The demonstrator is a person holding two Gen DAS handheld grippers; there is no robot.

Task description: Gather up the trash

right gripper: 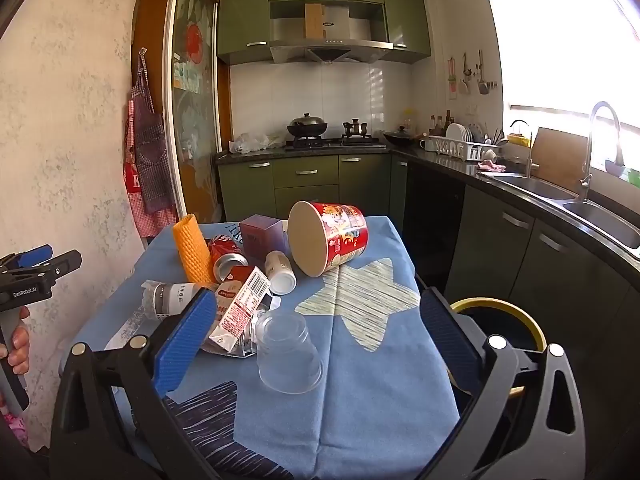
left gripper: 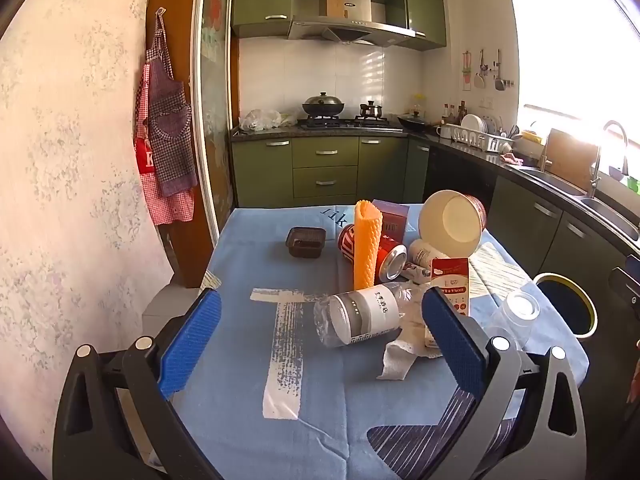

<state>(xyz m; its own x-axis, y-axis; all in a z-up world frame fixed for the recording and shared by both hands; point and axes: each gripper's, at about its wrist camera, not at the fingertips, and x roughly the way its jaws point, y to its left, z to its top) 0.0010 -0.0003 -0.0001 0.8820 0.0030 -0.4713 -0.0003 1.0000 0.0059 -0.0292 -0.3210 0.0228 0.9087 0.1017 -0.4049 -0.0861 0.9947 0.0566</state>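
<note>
Trash lies piled on the blue tablecloth point(left gripper: 240, 380): a clear plastic bottle point(left gripper: 360, 316) on its side, an upright orange foam roll point(left gripper: 367, 246), a red can point(left gripper: 390, 258), a red-and-white carton point(left gripper: 452, 284), a tipped noodle tub point(left gripper: 452, 224), crumpled paper towel point(left gripper: 400, 356) and a black tray point(left gripper: 306, 242). My left gripper point(left gripper: 322, 300) is open, short of the bottle, holding nothing. My right gripper point(right gripper: 318, 300) is open above an upturned clear cup point(right gripper: 288, 352), beside the carton point(right gripper: 240, 304) and tub point(right gripper: 328, 238). A yellow-rimmed bin point(right gripper: 500, 320) stands right of the table.
A purple box point(right gripper: 262, 236) and a small white bottle point(right gripper: 280, 272) sit in the pile. A hand point(right gripper: 18, 344) holds the left gripper at the far left. Green cabinets, a stove point(left gripper: 340, 122) and a sink counter point(right gripper: 560, 196) lie beyond; a wall runs along the left.
</note>
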